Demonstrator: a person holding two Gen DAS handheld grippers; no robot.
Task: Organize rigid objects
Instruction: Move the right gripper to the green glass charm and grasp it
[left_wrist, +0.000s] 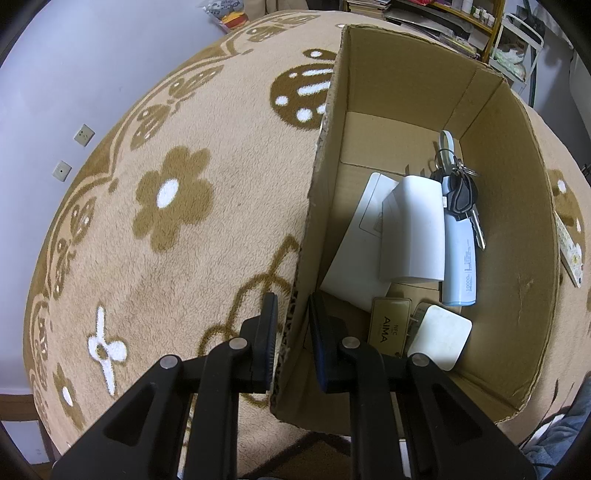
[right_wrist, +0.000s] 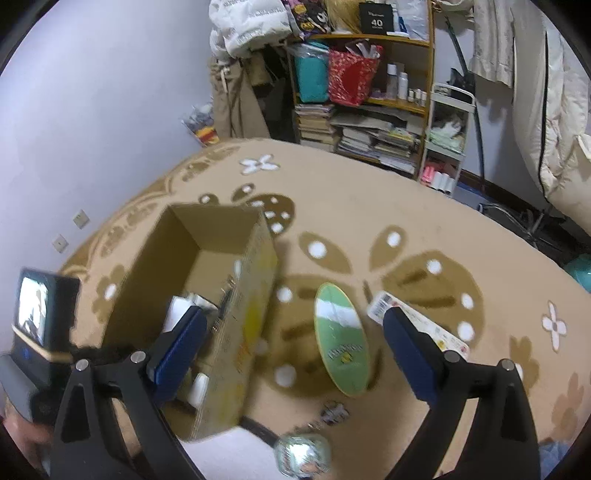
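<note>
1. Left gripper (left_wrist: 291, 325): jaws nearly closed, one finger on each side of the left wall of the cardboard box (left_wrist: 513, 221). The outer finger lies over the blanket (left_wrist: 166, 258); the inner finger lies inside the box. Whether the pads press the wall or merely flank it cannot be told.
2. Box contents, left wrist view: a flat white card (left_wrist: 354, 236) along the left wall, with a white block (left_wrist: 413, 229) resting partly on it; a pale blue power bank (left_wrist: 460, 258) just beside the block; a bunch of keys (left_wrist: 461, 192) lying across the power bank's far end.
3. Near end of the box floor: a gold tag (left_wrist: 389, 325) and a white rounded square (left_wrist: 441, 338), touching or nearly so.
4. Right gripper (right_wrist: 291, 343): jaws wide apart and holding nothing. The left finger overlaps the box's near corner in this view; the right finger overlaps a printed flat carton (right_wrist: 436, 325).
5. Objects outside the box, on the blanket to the box's right: a green oval board (right_wrist: 341, 339) between the fingers, the carton well apart from the box, a small dark trinket (right_wrist: 334, 411) and a shiny round item (right_wrist: 301, 456) near the blanket's near edge; the last is blurred.
6. Surroundings: a cluttered bookshelf (right_wrist: 369, 92) beyond the blanket's far edge.
</note>
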